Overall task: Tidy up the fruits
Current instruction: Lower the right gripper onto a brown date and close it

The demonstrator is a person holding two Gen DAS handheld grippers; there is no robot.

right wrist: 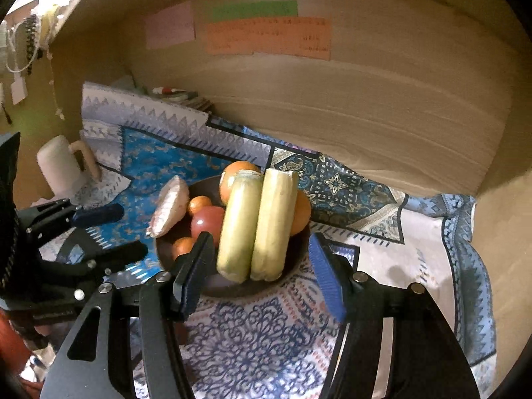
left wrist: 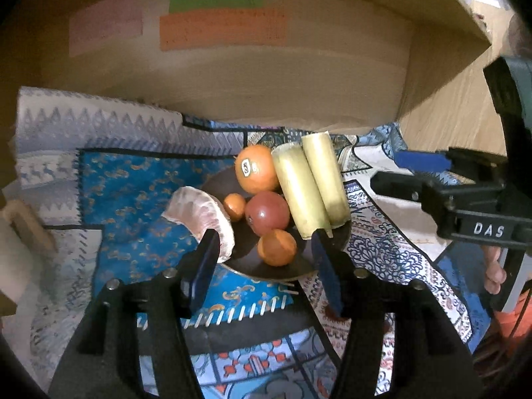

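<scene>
- Dark plate [left wrist: 339,236]: the landmark; it lies on the patterned cloth [left wrist: 133,186] in a wooden alcove and carries all the fruit, so the sorting looks nearly done.
- Two peeled sugarcane sections [right wrist: 256,226]: laid side by side along the plate's right half, propped on the round fruit, probably because they are too long to lie flat.
- Large orange [left wrist: 256,168]: at the plate's far side; its sticker is too small to read.
- Tomato [left wrist: 267,212] and two small mandarins [left wrist: 276,247]: clustered at the plate's centre.
- Pomelo segment [left wrist: 202,216]: leaning on the plate's left rim.
- Left gripper [left wrist: 262,266]: jaws apart and empty, near the plate's front edge.
- Right gripper [right wrist: 259,267]: jaws apart, empty, framing the cane ends; its body reads "DAS".
- Coloured notes [right wrist: 266,33] behind the plate: writing illegible.
</scene>
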